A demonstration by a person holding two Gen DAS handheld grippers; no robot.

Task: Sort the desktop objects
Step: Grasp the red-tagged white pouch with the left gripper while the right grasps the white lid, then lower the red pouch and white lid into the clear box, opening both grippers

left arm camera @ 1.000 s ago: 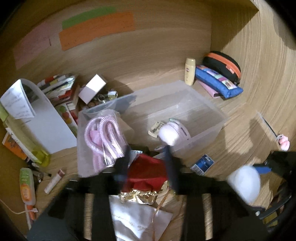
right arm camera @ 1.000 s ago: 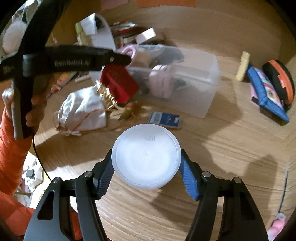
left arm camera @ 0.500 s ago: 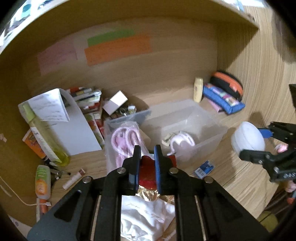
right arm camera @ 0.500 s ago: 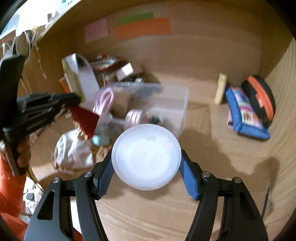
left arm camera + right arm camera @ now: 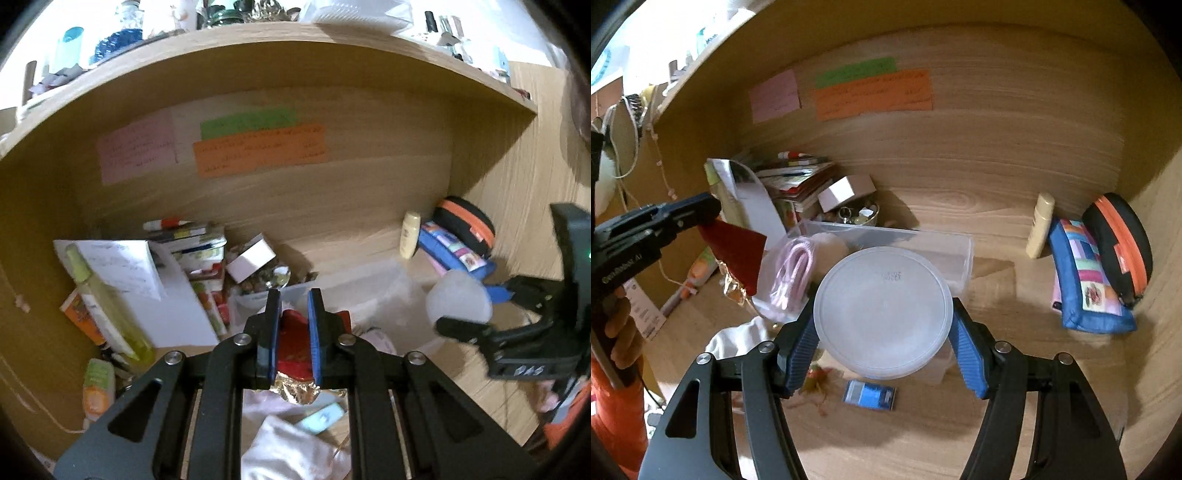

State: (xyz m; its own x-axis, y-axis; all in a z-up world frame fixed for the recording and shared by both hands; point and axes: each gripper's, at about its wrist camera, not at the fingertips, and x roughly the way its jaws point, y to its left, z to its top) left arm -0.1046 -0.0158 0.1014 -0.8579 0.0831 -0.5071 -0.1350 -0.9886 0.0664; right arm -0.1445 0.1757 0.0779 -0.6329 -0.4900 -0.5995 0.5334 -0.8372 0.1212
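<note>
The left tongs (image 5: 293,325) are clamping a red pouch (image 5: 293,354) between their blue pads, its crinkled gold foil edge (image 5: 295,387) hanging out below the fingers; in the right wrist view the same left tongs (image 5: 709,216) are holding the pouch (image 5: 737,251) in the air, left of the clear plastic bin (image 5: 945,247) and above the surface (image 5: 1015,369). The right tongs (image 5: 882,343) are squeezing a round translucent lid (image 5: 882,312) by its rim, flat face toward the camera, in front of the bin. Inside the bin a bag of coiled pink cable (image 5: 790,277) is leaning against the left wall. Below the lid a small blue packet (image 5: 870,398) is lying on the wood, and a white drawstring bag (image 5: 735,341) is sitting to the left, near the bin's corner. Behind the bin a small white box (image 5: 836,194) is resting by a stack of booklets (image 5: 798,177), with a tall yellow-green bottle (image 5: 107,310) leaning further left. At the right a cream tube (image 5: 1039,225) is standing upright beside a blue patchwork case (image 5: 1086,273) and a black case with an orange zip (image 5: 1119,240). Pink, green and orange notes (image 5: 871,94) are stuck on the back panel.
</note>
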